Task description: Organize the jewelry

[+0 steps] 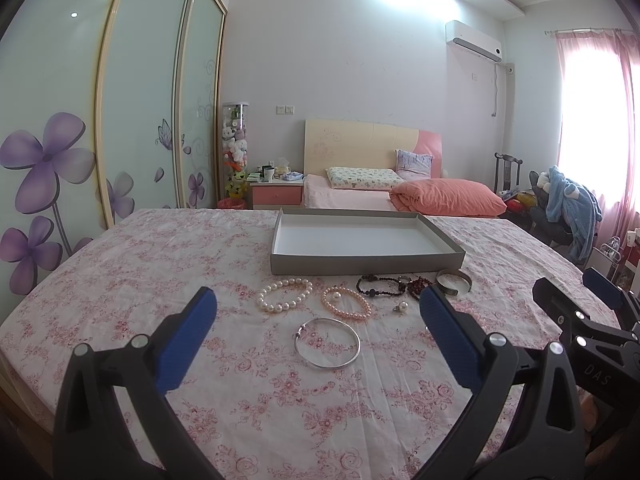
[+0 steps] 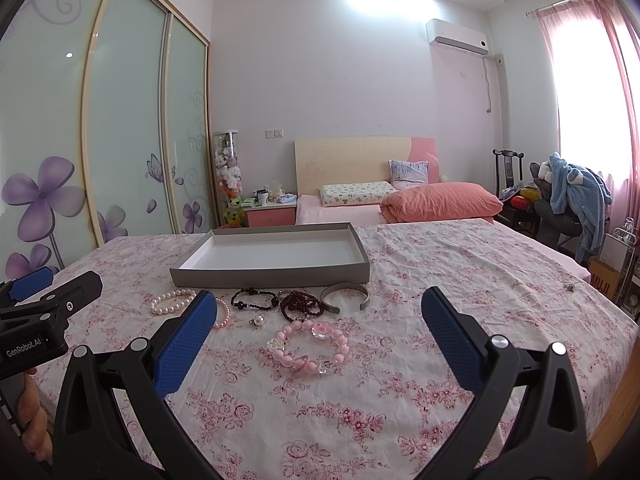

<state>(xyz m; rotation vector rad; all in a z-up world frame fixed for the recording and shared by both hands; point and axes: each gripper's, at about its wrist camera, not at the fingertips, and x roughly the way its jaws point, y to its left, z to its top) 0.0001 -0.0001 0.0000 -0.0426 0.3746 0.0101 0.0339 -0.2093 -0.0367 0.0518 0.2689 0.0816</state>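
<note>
Both hand-held grippers, left (image 1: 318, 308) and right (image 2: 320, 308), hovered wide apart and empty over the floral tabletop (image 1: 120, 280). Bracelets lay before the grey tray (image 1: 360, 264): bangle (image 1: 327, 343), pearls (image 1: 285, 294), pink beads (image 2: 308, 347).

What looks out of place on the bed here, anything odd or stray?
One small metallic piece lies alone far right on the floral sheet, well apart from the jewelry clustered before the empty gray tray. Nothing looks spilled or damaged.
</note>
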